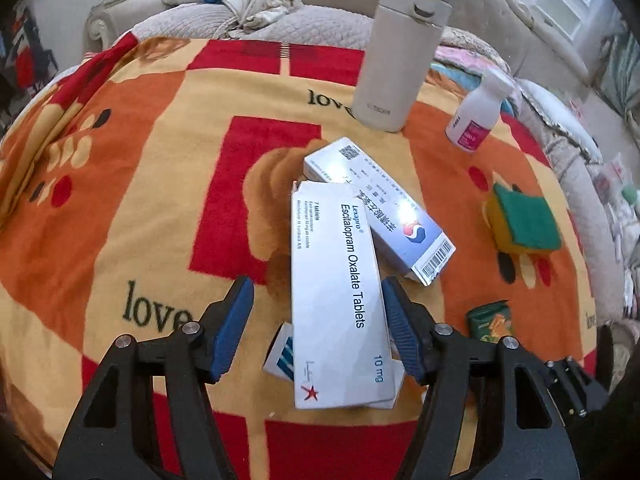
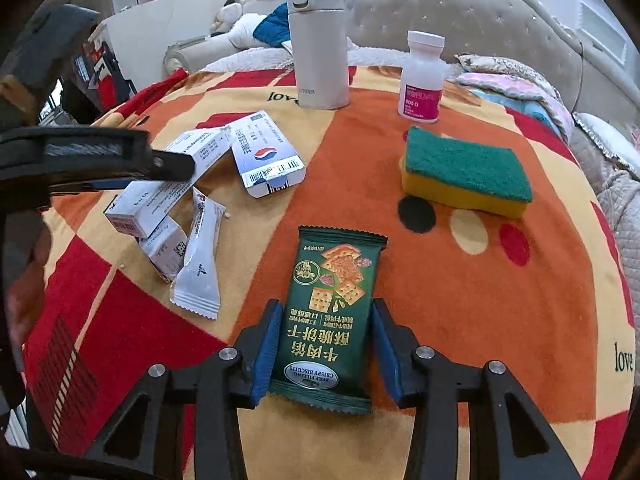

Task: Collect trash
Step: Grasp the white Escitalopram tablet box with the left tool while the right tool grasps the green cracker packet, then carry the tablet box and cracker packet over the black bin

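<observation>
Left wrist view puts your left hand-held gripper (image 1: pixel 318 308) over the white Escitalopram box (image 1: pixel 340 300), which lies flat on the patterned blanket (image 1: pixel 120 200). Its blue fingers (image 1: pixel 236 328) stand spread on either side of the box; the right-hand pad looks to be at the box edge, the left-hand pad clear of it, so nothing is pinched. The box's far end overlaps a second, blue-and-white box (image 1: pixel 384 208). A small blue-striped pack (image 1: pixel 282 354) shows from under the near left edge.

Only this view shows the overlap of the two boxes from above. The green biscuit packet (image 1: pixel 490 320) appears here merely as a sliver at the right.

Right wrist view gives that packet (image 2: pixel 334 312) in full, lying flat with its near half between the fingers of your right hand-held gripper (image 2: pixel 326 340). The left pad is at the wrapper's edge; the right pad shows a thin gap. Whether it is actually squeezed you cannot tell.

This view alone shows a white sachet (image 2: pixel 200 264) and a small white carton (image 2: pixel 168 252) beside the boxes, and your left hand-held gripper from the side (image 2: pixel 92 160).

Both views show the thermos (image 2: pixel 318 44), the pill bottle (image 2: pixel 422 76) and the sponge (image 2: pixel 466 172) standing well apart from the trash.
</observation>
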